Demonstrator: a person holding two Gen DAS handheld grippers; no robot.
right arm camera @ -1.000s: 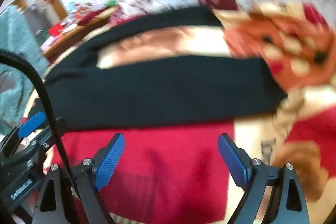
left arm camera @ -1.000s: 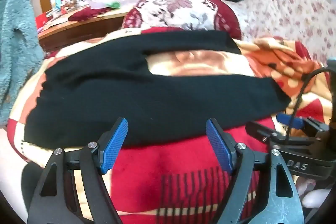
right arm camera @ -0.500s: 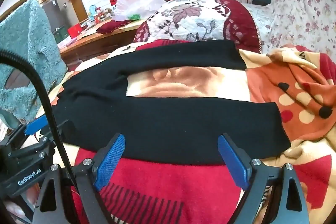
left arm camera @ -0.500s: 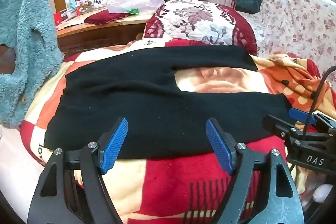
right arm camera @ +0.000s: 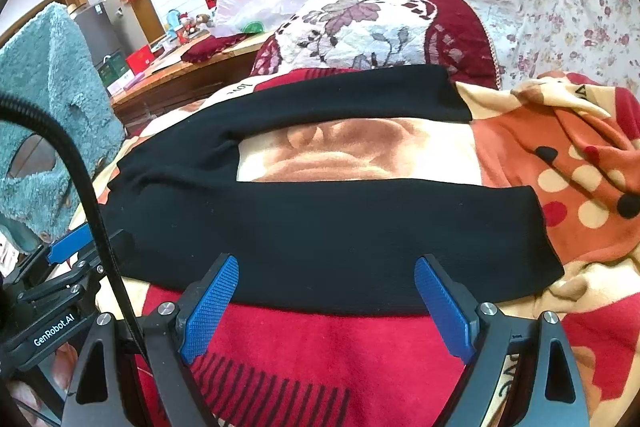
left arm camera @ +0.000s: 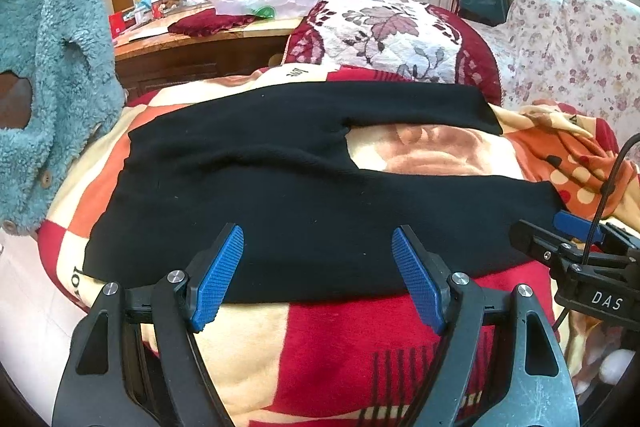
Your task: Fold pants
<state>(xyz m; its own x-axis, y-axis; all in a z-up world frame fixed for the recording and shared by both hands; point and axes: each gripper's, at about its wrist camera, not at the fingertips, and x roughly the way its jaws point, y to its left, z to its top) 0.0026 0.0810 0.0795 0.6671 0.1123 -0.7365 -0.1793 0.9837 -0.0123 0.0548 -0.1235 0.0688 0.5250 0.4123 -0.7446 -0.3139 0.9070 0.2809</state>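
Note:
Black pants lie flat and spread on a patterned blanket, waist to the left and the two legs running right with a gap between them. They also show in the right wrist view. My left gripper is open and empty, hovering at the near edge of the pants by the waist end. My right gripper is open and empty, at the near edge of the nearer leg. Each gripper shows at the edge of the other's view, the right one and the left one.
A teal fleece jacket hangs at the left. A floral cushion sits behind the pants, a floral sofa at the right. A wooden desk with clutter and a plastic bag stands at the back. The blanket bunches orange at the right.
Both grippers have pulled back and risen a little from the near edge of the pants, so more of the room shows. The pants lie unchanged. Both grippers stayed open.

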